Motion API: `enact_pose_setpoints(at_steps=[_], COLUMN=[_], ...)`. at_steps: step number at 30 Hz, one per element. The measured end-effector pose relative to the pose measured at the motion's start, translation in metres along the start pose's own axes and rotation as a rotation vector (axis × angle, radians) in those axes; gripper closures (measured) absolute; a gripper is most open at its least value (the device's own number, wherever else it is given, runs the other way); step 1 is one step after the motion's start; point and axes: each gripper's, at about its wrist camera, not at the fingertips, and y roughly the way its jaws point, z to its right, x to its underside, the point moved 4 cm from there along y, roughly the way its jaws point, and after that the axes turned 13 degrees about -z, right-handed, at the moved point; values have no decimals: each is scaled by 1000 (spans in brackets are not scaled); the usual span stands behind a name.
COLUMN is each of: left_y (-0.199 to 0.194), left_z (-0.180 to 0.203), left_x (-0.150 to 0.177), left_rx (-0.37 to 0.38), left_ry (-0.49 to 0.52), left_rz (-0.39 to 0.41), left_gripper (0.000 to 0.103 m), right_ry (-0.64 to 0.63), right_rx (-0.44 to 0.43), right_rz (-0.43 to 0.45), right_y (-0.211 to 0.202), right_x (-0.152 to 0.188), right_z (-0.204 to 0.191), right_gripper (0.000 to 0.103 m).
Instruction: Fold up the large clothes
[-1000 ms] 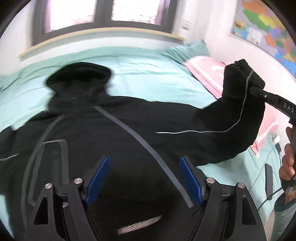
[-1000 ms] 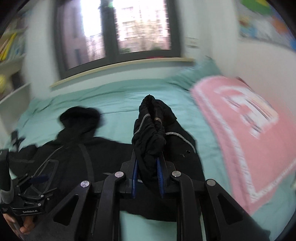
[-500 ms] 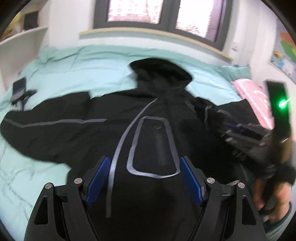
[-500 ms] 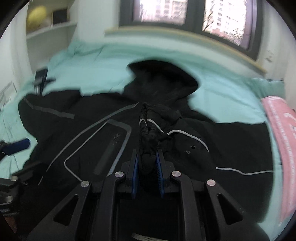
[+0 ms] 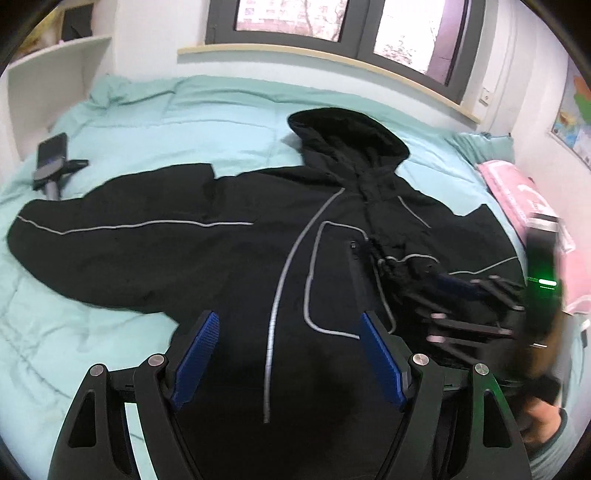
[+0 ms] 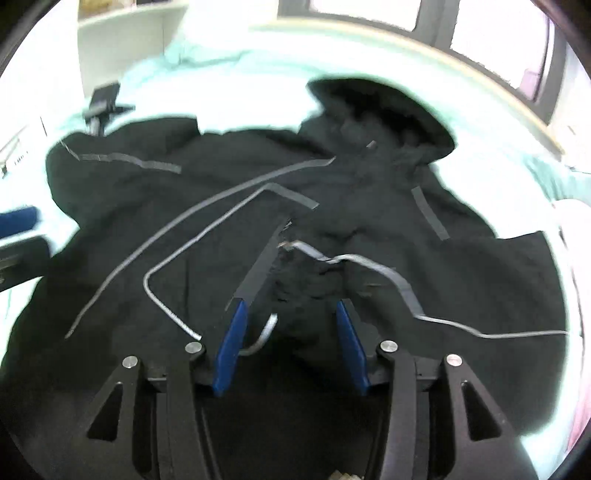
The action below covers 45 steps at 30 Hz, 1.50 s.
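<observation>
A black hooded jacket lies spread on the bed, hood toward the far side under the window. One sleeve stretches flat to the left; the other sleeve is folded in over the chest, its cuff bunched near the middle of the jacket.

The right tool hangs just above that bunched cuff. Its jaws have just been opening, and the cuff now lies loose between the blue pads, released, with a gap on each side.

The left tool hovers over the near hem of the jacket, jaws spread wide and gripping nothing; the cloth shows clear between its pads.

A phone on a small stand sits on the bed at the far left, apart from the jacket. A pink pillow lies at the right edge of the bed.
</observation>
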Motion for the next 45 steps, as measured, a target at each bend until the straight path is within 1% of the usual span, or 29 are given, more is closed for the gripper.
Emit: enact_pose_setpoints(at_steps=[3, 5, 7, 9, 13, 15, 16, 17, 18, 19, 20, 22, 25, 27, 29, 30, 31, 32, 33, 35, 36, 37, 38, 39, 40, 42, 43, 44, 45], left_y=[7, 16, 37, 62, 107, 123, 132, 137, 143, 145, 143, 127, 85, 64, 50, 50, 54, 62, 77, 106, 118, 124, 121, 115, 110, 87, 68, 53, 39], left_z=[17, 36, 56, 73, 95, 104, 109, 113, 120, 124, 126, 126, 101, 73, 35, 20, 1, -16, -32, -47, -49, -49, -49, -48, -48, -48, -46, -43, -40], left_x=[-12, -24, -37, -48, -60, -62, -63, -64, -64, -65, -68, -77, -94, -100, -100, -98, -95, -89, -82, -68, -61, -54, -50, -49, -49, -51, -54, -55, -60], left_rx=[41, 110, 172, 198, 134, 122, 103, 90, 92, 92, 84, 75, 87, 69, 14, -5, -15, -9, -3, -24, -30, -23, -13, 3, 4, -24, -48, -55, -50], left_ry=[33, 66, 75, 70, 69, 82, 86, 93, 117, 132, 140, 155, 123, 85, 50, 36, 18, -4, -18, -22, -16, -6, -1, 1, 2, 13, 24, 34, 43], left_rz=[-19, -47, -106, -154, -202, -220, -230, -233, -239, -240, -219, -141, -2, 49, 70, 58, 32, -4, -66, -162, -187, -184, -163, -147, -139, -80, -22, 18, 53], left_gripper=[24, 24, 24, 24, 24, 24, 28, 38, 73, 78, 79, 82, 83, 83, 83, 83, 83, 82, 82, 78, 77, 76, 73, 72, 65, 56, 49, 45, 37], right_ry=[34, 63, 107, 147, 213, 245, 266, 283, 306, 323, 336, 350, 350, 332, 311, 307, 308, 311, 309, 300, 300, 297, 291, 296, 309, 323, 321, 310, 297], right_rx=[15, 36, 44, 46, 78, 92, 97, 98, 99, 100, 98, 97, 91, 86, 56, 36, 13, -4, -9, -12, -13, 14, 51, 51, 43, 29, 34, 46, 49], right_rz=[54, 74, 85, 94, 89, 82, 71, 60, 45, 37, 33, 26, -11, -33, -37, -43, -50, -54, -57, -90, -118, -158, -210, -235, -232, -236, -248, -241, -212], right_y=[-36, -53, -69, -80, -92, -92, -90, -89, -87, -85, -84, -82, -72, -63, -53, -46, -38, -30, -19, 5, 19, 35, 55, 69, 71, 67, 60, 52, 43], right_x=[11, 17, 26, 36, 59, 69, 73, 78, 83, 86, 88, 92, 84, 72, 56, 48, 41, 34, 26, 17, 14, 14, 17, 20, 23, 23, 21, 18, 12], right_z=[22, 36, 59, 81, 127, 148, 158, 167, 178, 186, 193, 202, 202, 196, 185, 179, 173, 168, 161, 150, 145, 141, 138, 137, 139, 141, 142, 141, 139], right_gripper=[52, 52, 51, 51, 51, 51, 51, 51, 51, 51, 50, 50, 50, 50, 50, 49, 44, 41, 36, 35, 36, 36, 36, 36, 36, 36, 36, 35, 35])
